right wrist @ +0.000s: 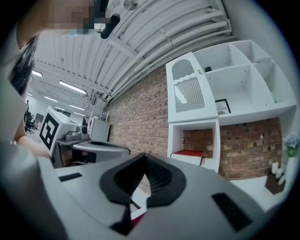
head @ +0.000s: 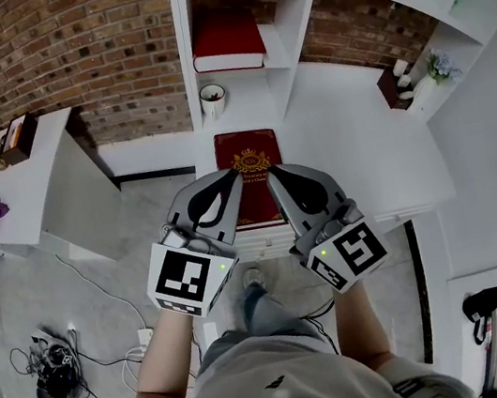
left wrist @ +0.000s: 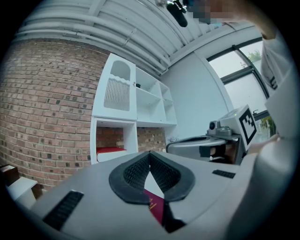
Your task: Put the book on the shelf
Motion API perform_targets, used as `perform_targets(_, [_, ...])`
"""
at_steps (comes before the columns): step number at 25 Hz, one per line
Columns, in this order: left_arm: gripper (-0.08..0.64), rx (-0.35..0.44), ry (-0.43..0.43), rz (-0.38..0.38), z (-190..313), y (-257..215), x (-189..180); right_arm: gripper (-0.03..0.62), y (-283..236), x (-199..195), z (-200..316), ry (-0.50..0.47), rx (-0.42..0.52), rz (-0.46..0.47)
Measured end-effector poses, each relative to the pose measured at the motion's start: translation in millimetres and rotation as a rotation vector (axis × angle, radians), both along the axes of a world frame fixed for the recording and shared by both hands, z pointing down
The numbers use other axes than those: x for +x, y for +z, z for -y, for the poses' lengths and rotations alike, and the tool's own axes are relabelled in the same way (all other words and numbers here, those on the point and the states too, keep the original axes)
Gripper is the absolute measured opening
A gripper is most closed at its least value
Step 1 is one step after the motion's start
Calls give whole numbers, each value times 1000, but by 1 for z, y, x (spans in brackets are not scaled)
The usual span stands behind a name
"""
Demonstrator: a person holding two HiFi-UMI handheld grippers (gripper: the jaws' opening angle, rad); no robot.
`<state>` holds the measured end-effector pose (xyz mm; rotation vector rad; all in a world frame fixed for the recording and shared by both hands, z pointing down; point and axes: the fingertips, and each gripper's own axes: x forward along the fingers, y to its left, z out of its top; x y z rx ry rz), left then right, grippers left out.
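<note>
The left tongs (head: 229, 179) are pressed together: in the left gripper view their ribbed black pads (left wrist: 136, 171) meet at the tip with nothing pinched between them. The right tongs (head: 273, 174) are pressed together too, and the right gripper view shows their pads (right wrist: 161, 176) joined at the tip and empty. From the head view the two tongs sit side by side, angled in toward each other, their tips over the left and right edges of the book (head: 248, 157). Whether they touch it cannot be told. The book, dark red with a gold crest, lies flat on the white counter (head: 350, 128) just in front of the shelf (head: 282, 35). A second red book (head: 227, 40) lies flat in a shelf compartment, with a mug (head: 213, 99) in the compartment below it.
</note>
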<state>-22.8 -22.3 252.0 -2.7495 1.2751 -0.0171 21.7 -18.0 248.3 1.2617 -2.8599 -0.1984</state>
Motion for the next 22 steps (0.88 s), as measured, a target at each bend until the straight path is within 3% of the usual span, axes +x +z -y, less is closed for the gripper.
perform_targets(22, [14,0,24,9,-7,4,11,9,2,6,-7,5,1,-2])
